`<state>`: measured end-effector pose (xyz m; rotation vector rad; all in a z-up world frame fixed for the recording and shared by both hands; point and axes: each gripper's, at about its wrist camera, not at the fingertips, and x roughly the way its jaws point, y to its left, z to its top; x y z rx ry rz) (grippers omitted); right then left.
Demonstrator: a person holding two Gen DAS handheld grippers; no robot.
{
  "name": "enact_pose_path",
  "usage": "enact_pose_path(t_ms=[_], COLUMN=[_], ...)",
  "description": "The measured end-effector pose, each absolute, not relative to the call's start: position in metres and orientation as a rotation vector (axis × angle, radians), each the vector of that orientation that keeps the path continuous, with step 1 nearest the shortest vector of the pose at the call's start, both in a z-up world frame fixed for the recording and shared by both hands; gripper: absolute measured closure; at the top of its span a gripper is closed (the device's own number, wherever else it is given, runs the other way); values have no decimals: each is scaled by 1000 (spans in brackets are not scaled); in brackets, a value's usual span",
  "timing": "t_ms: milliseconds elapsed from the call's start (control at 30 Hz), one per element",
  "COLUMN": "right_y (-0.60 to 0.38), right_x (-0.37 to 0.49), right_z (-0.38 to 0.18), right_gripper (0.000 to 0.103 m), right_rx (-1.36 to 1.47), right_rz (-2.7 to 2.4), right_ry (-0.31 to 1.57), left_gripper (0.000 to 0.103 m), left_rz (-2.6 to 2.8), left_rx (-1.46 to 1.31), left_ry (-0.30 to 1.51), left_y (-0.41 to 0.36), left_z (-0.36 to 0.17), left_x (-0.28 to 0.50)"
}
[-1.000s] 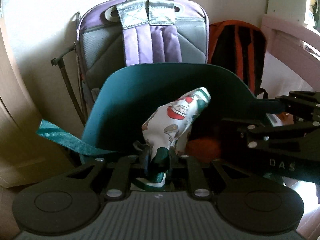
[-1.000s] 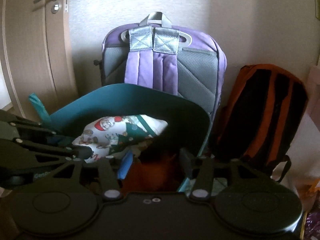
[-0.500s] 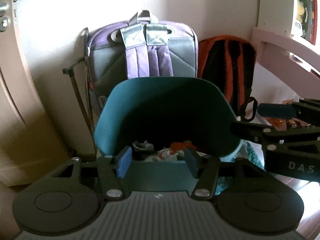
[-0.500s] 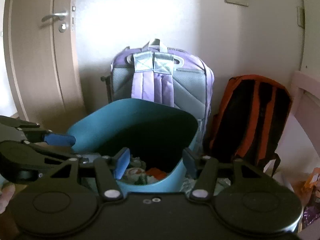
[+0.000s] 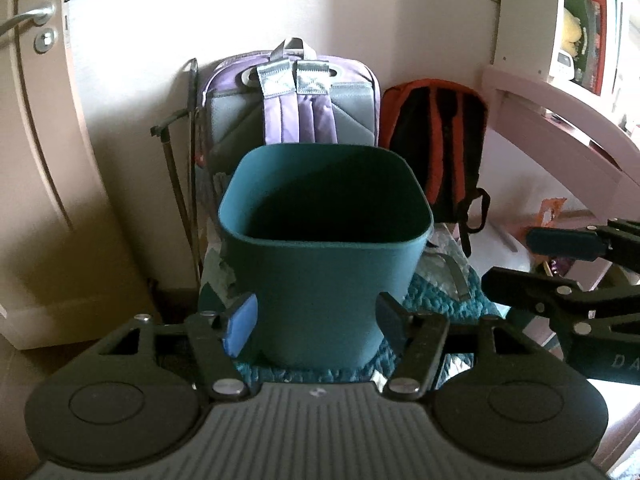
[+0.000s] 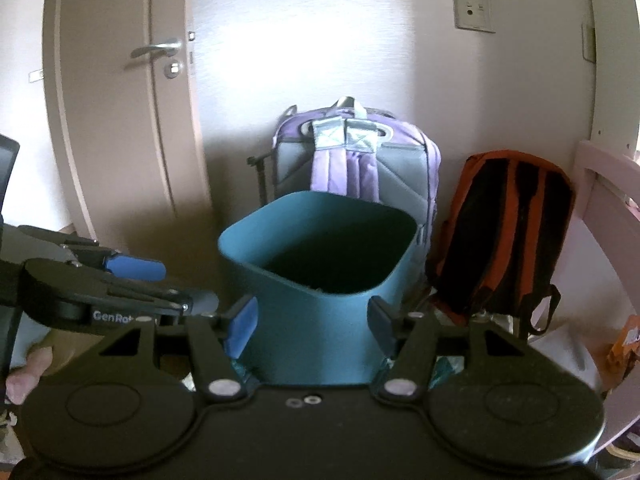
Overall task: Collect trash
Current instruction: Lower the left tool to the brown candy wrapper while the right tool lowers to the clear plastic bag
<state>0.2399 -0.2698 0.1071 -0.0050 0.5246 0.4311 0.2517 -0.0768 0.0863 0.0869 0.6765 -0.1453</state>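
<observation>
The teal, square-mouthed plastic waste bin [image 5: 326,240] is seen standing upright on the floor on a teal knitted cloth [image 5: 444,304], just in front of a purple and grey backpack [image 5: 296,100] that leans on the wall; an orange and black backpack [image 5: 436,140] is beside it. The bin's inside is in shadow, so its contents cannot be made out.

Handling, as judged: thin-walled and stiff, smooth, probably light; easily tipped or slid if knocked. The rim [image 6: 280,276] is judged the best place for a hold.

Left claw [image 5: 316,322]: jaws are opening, about half-spread; nothing is held and the bin is not touched. Right claw [image 6: 312,322]: jaws likewise opening, with nothing between the pads [image 6: 240,328].
</observation>
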Motion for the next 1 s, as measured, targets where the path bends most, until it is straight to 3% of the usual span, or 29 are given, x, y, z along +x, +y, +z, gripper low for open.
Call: enact_pose_path(t_ms=[367, 467, 1000], right_y=[-254, -248, -192], right_x=[198, 195, 223], right_z=[70, 50, -116], right_gripper=[40, 40, 40], right_rx=[-33, -35, 5], right_rz=[471, 476, 453], right_ry=[594, 633, 972], left_gripper=[29, 21, 20], left_rz=[-162, -157, -140], left_rx=[62, 40, -24], left_ry=[738, 772, 1050], left_y=[-46, -31, 42], left_z=[49, 28, -125], left_x=[203, 197, 232])
